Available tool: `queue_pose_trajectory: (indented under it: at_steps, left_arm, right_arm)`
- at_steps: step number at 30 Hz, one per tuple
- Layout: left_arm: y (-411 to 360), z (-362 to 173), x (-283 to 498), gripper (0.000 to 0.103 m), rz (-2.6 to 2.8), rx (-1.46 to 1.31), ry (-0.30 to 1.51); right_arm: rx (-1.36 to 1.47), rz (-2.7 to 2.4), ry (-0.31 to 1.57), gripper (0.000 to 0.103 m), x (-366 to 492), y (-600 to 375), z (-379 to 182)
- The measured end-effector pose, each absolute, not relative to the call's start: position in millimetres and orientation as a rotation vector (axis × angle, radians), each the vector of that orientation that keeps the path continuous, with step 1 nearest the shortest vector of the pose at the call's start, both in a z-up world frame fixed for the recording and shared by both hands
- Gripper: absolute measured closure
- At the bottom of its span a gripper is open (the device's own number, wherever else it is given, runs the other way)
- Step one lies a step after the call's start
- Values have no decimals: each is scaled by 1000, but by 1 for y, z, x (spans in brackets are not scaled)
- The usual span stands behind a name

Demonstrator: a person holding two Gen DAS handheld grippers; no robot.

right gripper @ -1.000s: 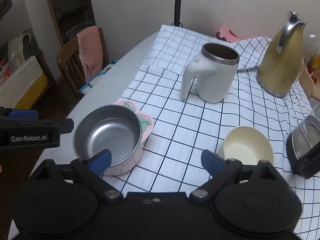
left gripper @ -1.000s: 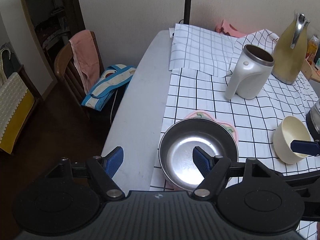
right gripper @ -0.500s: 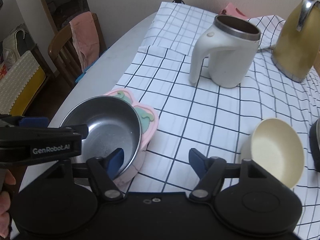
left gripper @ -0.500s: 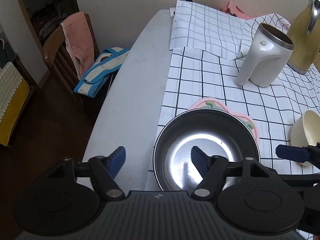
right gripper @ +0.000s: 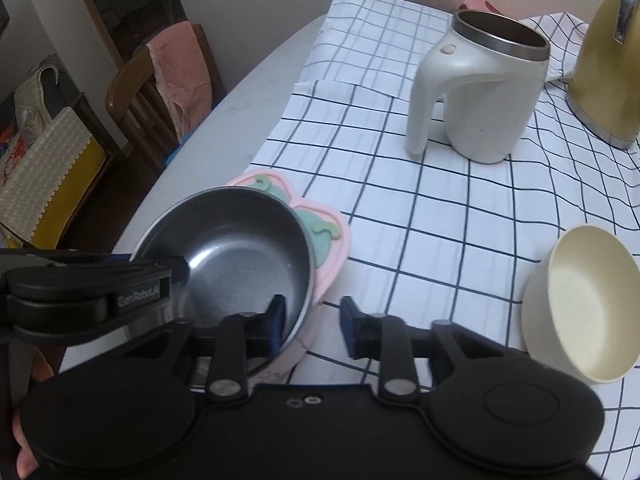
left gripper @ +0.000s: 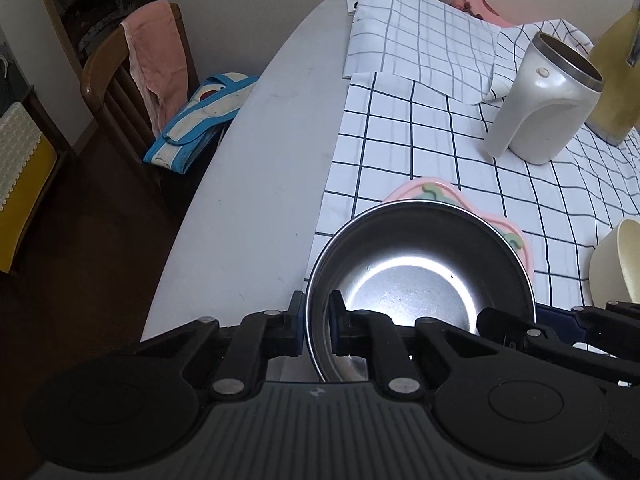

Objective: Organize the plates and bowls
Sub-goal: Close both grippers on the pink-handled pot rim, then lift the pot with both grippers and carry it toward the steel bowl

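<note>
Steel bowl [left gripper: 420, 280] hides most of pink plate [left gripper: 508, 232].

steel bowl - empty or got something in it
Empty: the steel bowl shows only bare shiny metal inside. It sits on the pink plate.

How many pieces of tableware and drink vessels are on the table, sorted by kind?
Bowls: 2, the steel bowl and the cream bowl
Plates: 1, the pink plate under the steel bowl
Mugs: 1, the white mug
Jugs: 1, the yellow jug
Total: 5
</note>
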State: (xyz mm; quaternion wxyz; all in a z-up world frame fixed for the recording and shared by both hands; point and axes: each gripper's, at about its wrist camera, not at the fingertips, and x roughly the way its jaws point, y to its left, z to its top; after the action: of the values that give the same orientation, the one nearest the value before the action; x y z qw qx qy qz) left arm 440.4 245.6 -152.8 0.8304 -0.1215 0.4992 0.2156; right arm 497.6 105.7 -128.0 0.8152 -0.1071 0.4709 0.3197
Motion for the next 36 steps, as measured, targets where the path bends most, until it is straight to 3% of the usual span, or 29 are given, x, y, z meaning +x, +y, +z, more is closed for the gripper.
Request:
queue_pose_trajectory:
  at_steps: [2, 20, 36]
  left_arm:
    - [244, -151, 439, 96, 460, -246, 1058]
    - [199, -133, 395, 98, 432, -209, 1084]
    - [134, -58, 301, 98, 386, -164, 1022]
  right_arm:
    - [-245, 678, 1001, 87, 495, 109, -127]
    - [-274, 641, 1027, 91, 462, 83, -116]
    - [-261, 632, 974, 91, 371, 19, -54]
